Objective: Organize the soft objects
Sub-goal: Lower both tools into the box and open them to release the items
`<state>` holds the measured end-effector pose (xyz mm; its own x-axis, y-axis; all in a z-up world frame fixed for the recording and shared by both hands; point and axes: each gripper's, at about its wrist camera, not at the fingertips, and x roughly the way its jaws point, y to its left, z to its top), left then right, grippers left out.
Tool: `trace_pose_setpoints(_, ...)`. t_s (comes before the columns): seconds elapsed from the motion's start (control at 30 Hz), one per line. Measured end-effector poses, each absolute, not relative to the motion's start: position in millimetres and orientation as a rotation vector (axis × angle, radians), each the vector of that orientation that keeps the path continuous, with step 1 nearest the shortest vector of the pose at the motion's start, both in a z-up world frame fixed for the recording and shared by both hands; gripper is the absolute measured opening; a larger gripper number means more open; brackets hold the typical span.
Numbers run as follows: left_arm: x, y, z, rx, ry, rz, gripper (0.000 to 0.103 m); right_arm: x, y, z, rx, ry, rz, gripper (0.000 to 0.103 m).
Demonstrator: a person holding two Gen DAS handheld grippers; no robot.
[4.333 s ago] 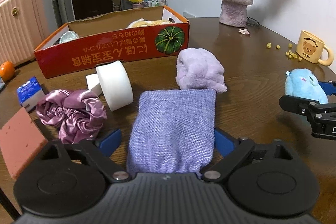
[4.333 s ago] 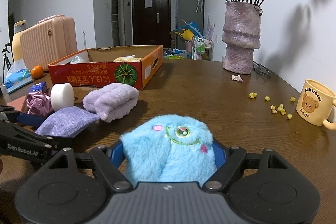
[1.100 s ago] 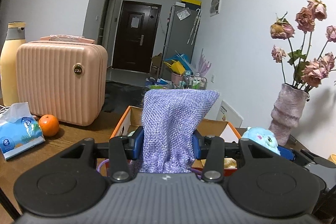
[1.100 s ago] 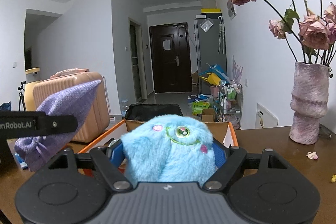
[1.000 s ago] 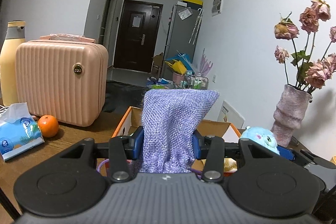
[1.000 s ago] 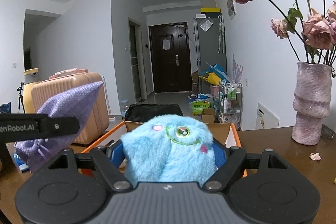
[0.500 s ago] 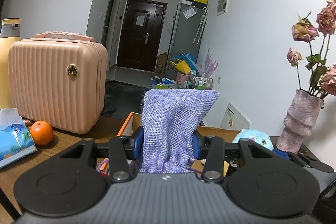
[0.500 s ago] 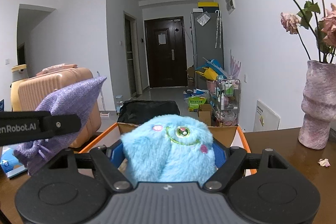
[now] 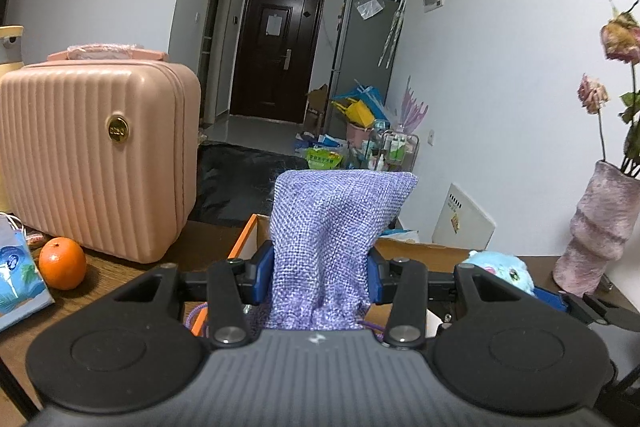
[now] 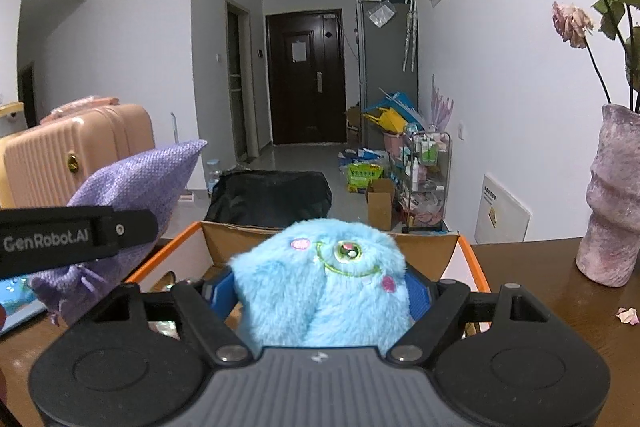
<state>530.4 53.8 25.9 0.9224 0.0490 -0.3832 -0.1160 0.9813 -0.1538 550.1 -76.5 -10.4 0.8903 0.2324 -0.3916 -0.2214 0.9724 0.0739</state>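
Observation:
My left gripper (image 9: 320, 267) is shut on a lilac woven pouch (image 9: 332, 227) and holds it up over the near edge of the orange cardboard box (image 9: 404, 251). My right gripper (image 10: 320, 283) is shut on a blue plush toy (image 10: 320, 279) with a stitched smile, held over the same box (image 10: 472, 263). The pouch also shows at the left of the right wrist view (image 10: 132, 183), and the plush at the right of the left wrist view (image 9: 500, 269). The box's inside is mostly hidden behind both grippers.
A pink ribbed suitcase (image 9: 92, 155) stands on the table at the left, with an orange (image 9: 62, 263) and a tissue pack (image 9: 16, 275) beside it. A mauve vase (image 10: 612, 203) with dried roses stands at the right. A fallen petal (image 10: 626, 315) lies near it.
Both grippers have carried the pouch and the plush up from the table and forward over the box. In the last second they moved a little closer to it.

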Motion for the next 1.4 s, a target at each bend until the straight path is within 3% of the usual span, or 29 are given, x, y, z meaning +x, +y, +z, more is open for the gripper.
trace_pose_setpoints(0.97, 584.0, 48.7, -10.2, -0.124, 0.529, 0.111, 0.045, 592.3, -59.2, -39.6, -0.030, 0.505, 0.178, 0.080)
trace_pose_setpoints(1.17, 582.5, 47.4, -11.1, -0.113, 0.513, 0.113, 0.048, 591.3, -59.2, -39.7, -0.023, 0.508, 0.176, 0.084)
trace_pose_setpoints(1.23, 580.8, 47.3, -9.6, -0.114, 0.503, 0.112, 0.053, 591.9, -61.2, -39.0, -0.016, 0.507, 0.169, 0.092)
trace_pose_setpoints(1.3, 578.9, 47.5, -8.4, -0.113, 0.494, 0.119, 0.079, 591.7, -63.6, -38.6, -0.010, 0.506, 0.163, 0.103)
trace_pose_setpoints(1.37, 576.2, 49.8, -7.7, -0.131, 0.485, 0.123, 0.098, 591.1, -65.9, -38.7, -0.002, 0.506, 0.159, 0.103)
trace_pose_setpoints(1.4, 574.4, 51.4, -6.6, -0.139, 0.475, 0.135, 0.103, 591.1, -66.7, -38.6, 0.003, 0.507, 0.162, 0.103)
